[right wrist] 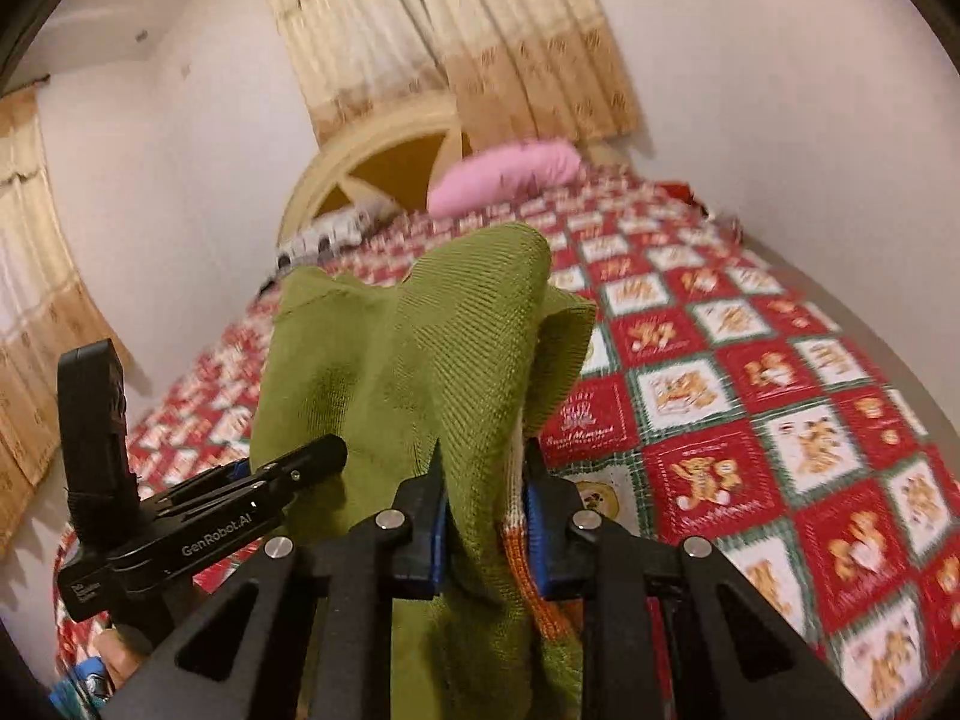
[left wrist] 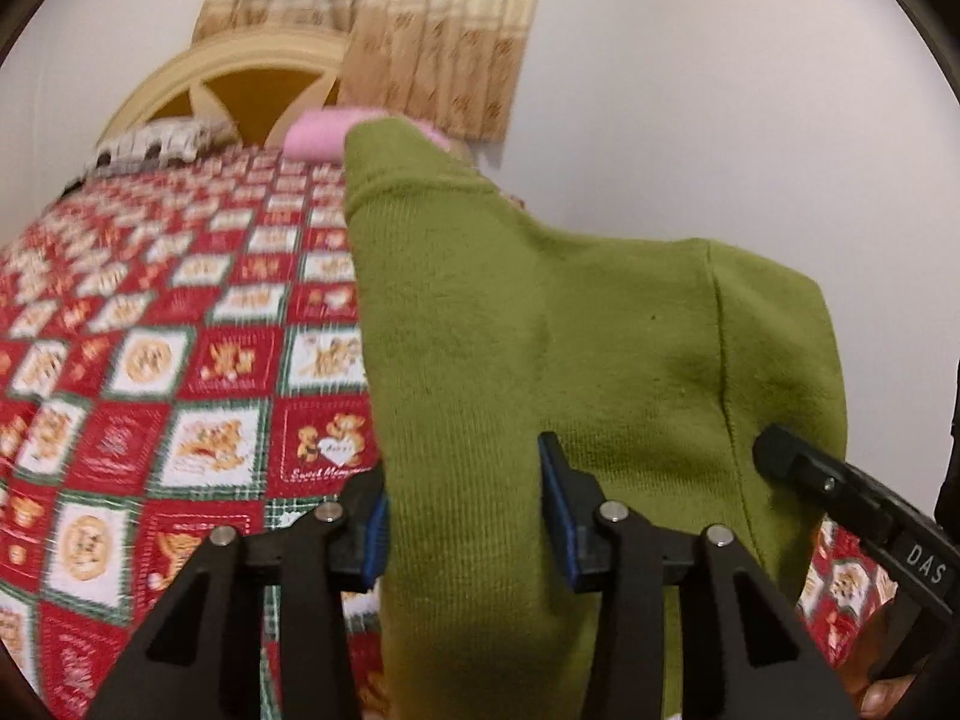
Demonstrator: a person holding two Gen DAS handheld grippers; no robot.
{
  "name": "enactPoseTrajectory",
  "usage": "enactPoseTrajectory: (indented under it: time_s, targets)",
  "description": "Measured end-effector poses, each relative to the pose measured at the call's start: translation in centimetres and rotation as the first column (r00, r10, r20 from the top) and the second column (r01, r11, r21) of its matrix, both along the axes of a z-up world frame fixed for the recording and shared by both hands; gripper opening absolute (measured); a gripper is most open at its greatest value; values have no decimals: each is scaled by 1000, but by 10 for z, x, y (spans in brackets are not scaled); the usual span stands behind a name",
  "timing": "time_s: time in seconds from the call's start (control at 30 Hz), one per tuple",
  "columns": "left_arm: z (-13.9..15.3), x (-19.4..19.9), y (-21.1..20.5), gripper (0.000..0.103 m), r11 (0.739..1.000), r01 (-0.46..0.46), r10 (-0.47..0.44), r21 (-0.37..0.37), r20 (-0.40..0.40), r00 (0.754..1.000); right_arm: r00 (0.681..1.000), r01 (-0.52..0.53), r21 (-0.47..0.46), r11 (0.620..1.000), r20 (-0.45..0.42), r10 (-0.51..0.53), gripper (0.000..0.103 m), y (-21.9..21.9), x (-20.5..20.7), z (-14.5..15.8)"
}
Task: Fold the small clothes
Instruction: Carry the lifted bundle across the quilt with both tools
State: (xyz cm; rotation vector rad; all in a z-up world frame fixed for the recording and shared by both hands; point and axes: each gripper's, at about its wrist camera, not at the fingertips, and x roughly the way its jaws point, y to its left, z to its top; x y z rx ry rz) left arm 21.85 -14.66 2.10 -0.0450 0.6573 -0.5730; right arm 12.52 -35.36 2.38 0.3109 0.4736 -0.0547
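A green knit garment (left wrist: 540, 324) hangs in the air above the bed, held between both grippers. My left gripper (left wrist: 465, 516) has the green cloth draped between and over its blue-padded fingers, which stand fairly wide apart. My right gripper (right wrist: 483, 516) is shut on a bunched edge of the green garment (right wrist: 420, 360), where a white and orange striped trim (right wrist: 522, 564) shows. The right gripper's body shows at the right edge of the left wrist view (left wrist: 840, 492), and the left gripper's body shows at the left of the right wrist view (right wrist: 198, 516).
A bed with a red and white bear-patterned quilt (left wrist: 180, 360) lies below. A pink pillow (right wrist: 510, 174) and a cream headboard (right wrist: 372, 162) are at the far end. Beige curtains (right wrist: 456, 36) hang on the white wall behind.
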Motion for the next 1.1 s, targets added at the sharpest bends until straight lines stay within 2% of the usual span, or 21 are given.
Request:
enactPoseTrajectory:
  time_s: [0.13, 0.27, 0.37, 0.5, 0.6, 0.77, 1.03, 1.1]
  targets:
    - [18, -26, -2, 44, 1000, 28, -28, -7, 18, 999, 998, 43, -6, 999, 44, -43, 20, 8, -47, 16]
    - [23, -50, -7, 44, 998, 66, -66, -15, 4, 998, 993, 92, -27, 995, 76, -90, 20, 12, -90, 24]
    - [24, -65, -16, 42, 995, 96, -96, -9, 10, 995, 988, 119, -6, 993, 98, -118, 20, 9, -121, 30]
    - [28, -86, -28, 32, 992, 125, -125, 2, 16, 992, 983, 149, -11, 989, 111, -147, 20, 7, -153, 36]
    - [30, -99, -33, 30, 989, 145, -145, -5, 14, 989, 980, 168, -12, 986, 115, -165, 20, 5, -176, 39]
    - [22, -116, -62, 30, 983, 182, -182, 11, 8, 983, 971, 225, -46, 973, 100, -219, 20, -4, -200, 35]
    - [-6, -125, -134, 30, 966, 249, -248, 72, -18, 969, 939, 344, -41, 938, 32, -343, 20, -58, -219, 9]
    - [-13, -126, -155, 24, 959, 264, -263, 98, -25, 964, 927, 376, -35, 926, 9, -376, 20, -74, -220, 0]
